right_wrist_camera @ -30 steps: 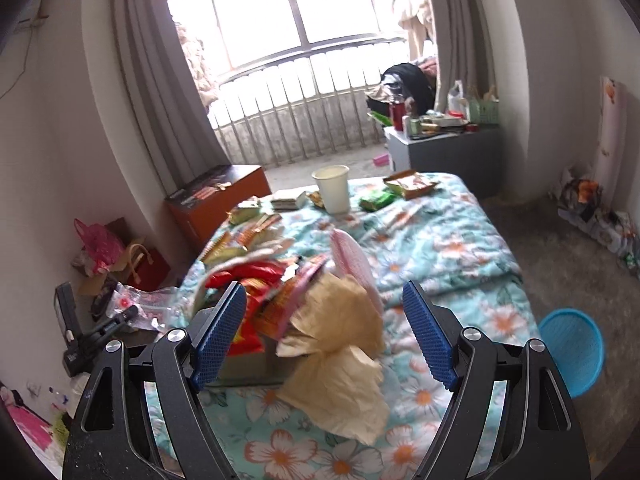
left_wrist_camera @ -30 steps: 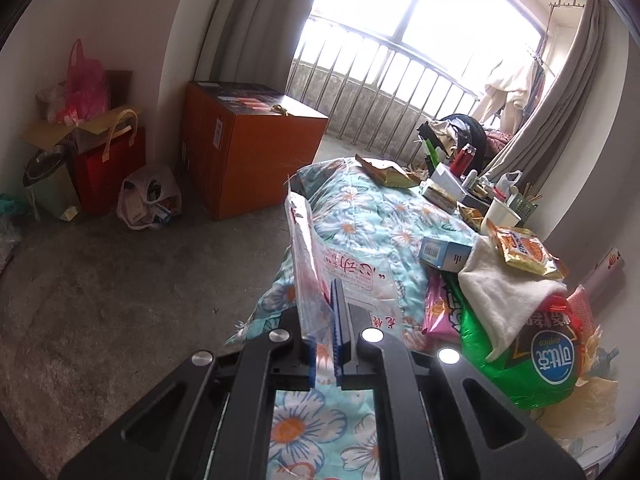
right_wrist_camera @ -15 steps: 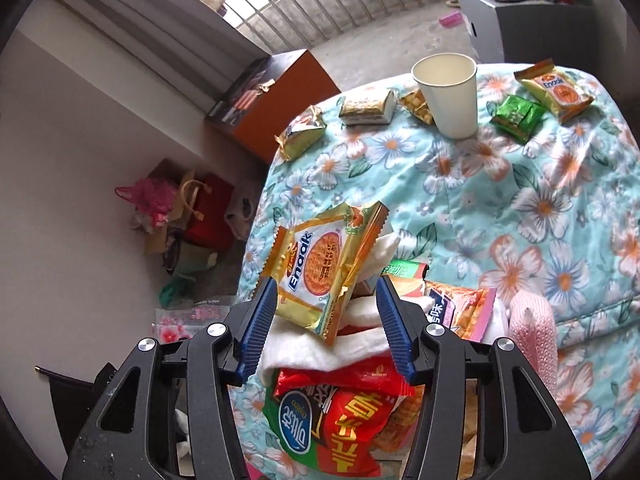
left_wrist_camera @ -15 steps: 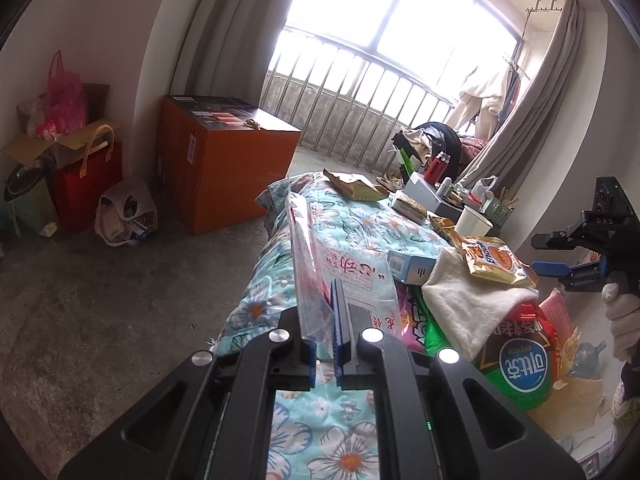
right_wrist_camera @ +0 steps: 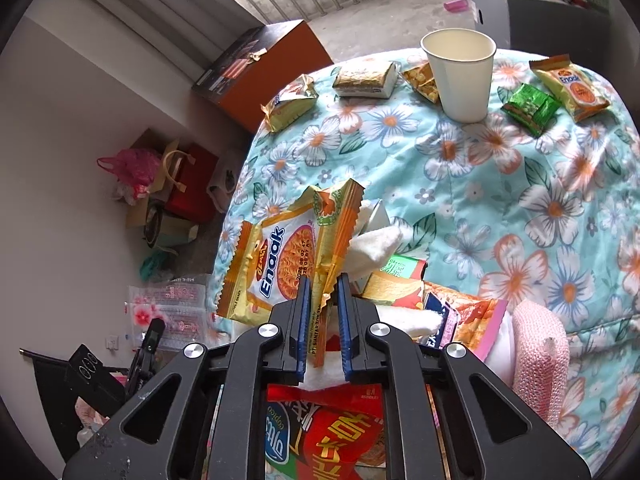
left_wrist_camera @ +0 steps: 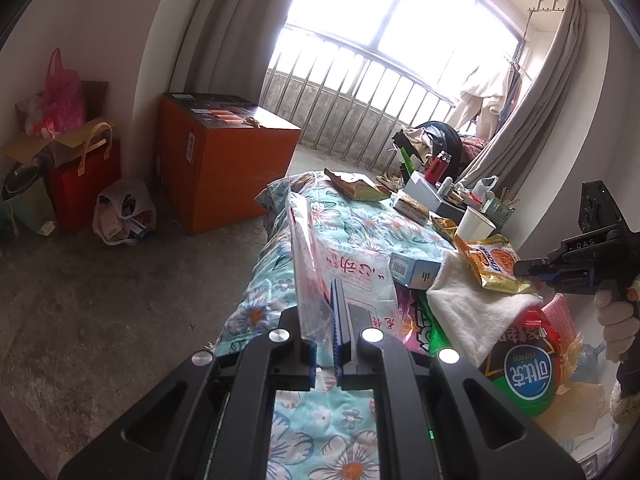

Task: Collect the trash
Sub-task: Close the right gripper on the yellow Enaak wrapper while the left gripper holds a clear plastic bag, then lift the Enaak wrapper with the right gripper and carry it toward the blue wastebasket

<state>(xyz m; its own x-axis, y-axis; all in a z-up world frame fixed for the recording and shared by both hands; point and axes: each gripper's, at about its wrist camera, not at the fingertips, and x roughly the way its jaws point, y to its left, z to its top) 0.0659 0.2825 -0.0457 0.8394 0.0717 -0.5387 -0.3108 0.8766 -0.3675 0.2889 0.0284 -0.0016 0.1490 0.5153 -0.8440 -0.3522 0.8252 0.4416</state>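
My left gripper [left_wrist_camera: 334, 312] is shut on the edge of a clear plastic bag with red print [left_wrist_camera: 344, 268], held upright at the near end of the flowered bed [left_wrist_camera: 360, 224]. My right gripper [right_wrist_camera: 323, 300] is shut on the corner of a yellow Enaak snack wrapper [right_wrist_camera: 276, 256], above a pile of trash: a white cloth [right_wrist_camera: 376, 244], a red and green chip bag [right_wrist_camera: 320, 436] and other wrappers. In the left wrist view the right gripper [left_wrist_camera: 528, 270] holds the wrapper [left_wrist_camera: 494, 264] over the pile.
On the bed lie a paper cup [right_wrist_camera: 460, 72], a green packet [right_wrist_camera: 530, 108], another Enaak packet [right_wrist_camera: 572, 86], a cracker pack [right_wrist_camera: 366, 78] and a yellow wrapper [right_wrist_camera: 290, 106]. An orange box [left_wrist_camera: 224, 160] and bags [left_wrist_camera: 86, 176] stand on the floor to the left.
My right gripper swung down over the trash pile, closed its jaws and took hold of the Enaak wrapper. The left gripper still holds the bag and has shifted only slightly.
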